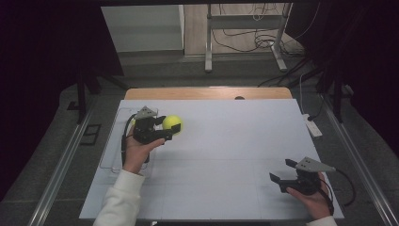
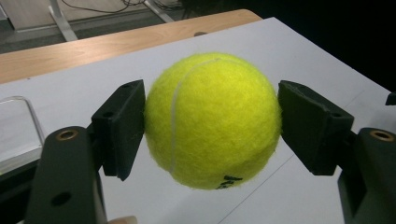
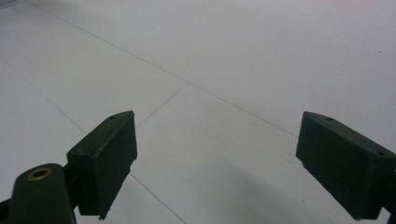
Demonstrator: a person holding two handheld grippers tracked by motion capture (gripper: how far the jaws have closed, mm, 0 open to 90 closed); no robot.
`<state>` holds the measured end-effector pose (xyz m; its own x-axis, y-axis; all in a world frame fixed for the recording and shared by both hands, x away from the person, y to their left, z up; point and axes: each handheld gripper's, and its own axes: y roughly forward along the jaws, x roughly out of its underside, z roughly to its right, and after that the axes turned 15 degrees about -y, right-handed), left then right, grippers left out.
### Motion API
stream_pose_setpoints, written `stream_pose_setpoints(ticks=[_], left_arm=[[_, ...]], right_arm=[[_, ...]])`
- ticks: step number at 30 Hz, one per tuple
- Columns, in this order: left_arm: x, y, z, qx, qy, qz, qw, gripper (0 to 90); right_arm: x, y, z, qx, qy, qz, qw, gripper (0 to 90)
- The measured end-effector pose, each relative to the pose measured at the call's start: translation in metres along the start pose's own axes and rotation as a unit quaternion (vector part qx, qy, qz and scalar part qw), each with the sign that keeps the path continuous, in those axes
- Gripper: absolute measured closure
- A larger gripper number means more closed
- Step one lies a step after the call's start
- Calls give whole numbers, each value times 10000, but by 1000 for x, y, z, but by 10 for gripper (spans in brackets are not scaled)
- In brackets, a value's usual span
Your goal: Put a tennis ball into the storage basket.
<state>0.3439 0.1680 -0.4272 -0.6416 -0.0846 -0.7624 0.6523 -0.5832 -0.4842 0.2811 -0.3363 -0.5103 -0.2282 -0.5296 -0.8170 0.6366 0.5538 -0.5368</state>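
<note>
**Ball clamped in my left gripper, right gripper idle**

My left gripper [image 1: 165, 126] was clamped on the ball [image 1: 172, 123]. In the left gripper view the two black pads pressed the yellow felt of the ball [image 2: 212, 119] from either side, the left pad flat against it and the right pad meeting it at its edge. The ball sat squarely between them, its white seam curving down the near face and a bit of dark print showing low on its underside. It looked lifted just clear of the white board [image 2: 289, 56], though I could not tell for certain from these views. From above, I held it over the left part of the board [image 1: 226, 141], just beside a clear tray [image 1: 109, 141] that lay along the board's left edge.

My right gripper [image 1: 283, 170] rested near the board's front right corner, well apart from the ball. Its jaws stood wide apart with nothing between them, and in the right gripper view they pointed across the bare white board [image 3: 224, 60], where thin lines crossed the surface.
</note>
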Motion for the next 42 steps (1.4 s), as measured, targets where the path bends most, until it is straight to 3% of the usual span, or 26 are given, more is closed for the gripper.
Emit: stream_pose_setpoints(ticks=[12,42], left_arm=[[-1,-12,-12,-122,-180,129,9997,276],[0,-31,-36,-476,-398,356,9974,276]], right_arm=[[0,0,0,4,-3,-9,10000,131],[0,0,0,-1,-19,-6,10000,131]])
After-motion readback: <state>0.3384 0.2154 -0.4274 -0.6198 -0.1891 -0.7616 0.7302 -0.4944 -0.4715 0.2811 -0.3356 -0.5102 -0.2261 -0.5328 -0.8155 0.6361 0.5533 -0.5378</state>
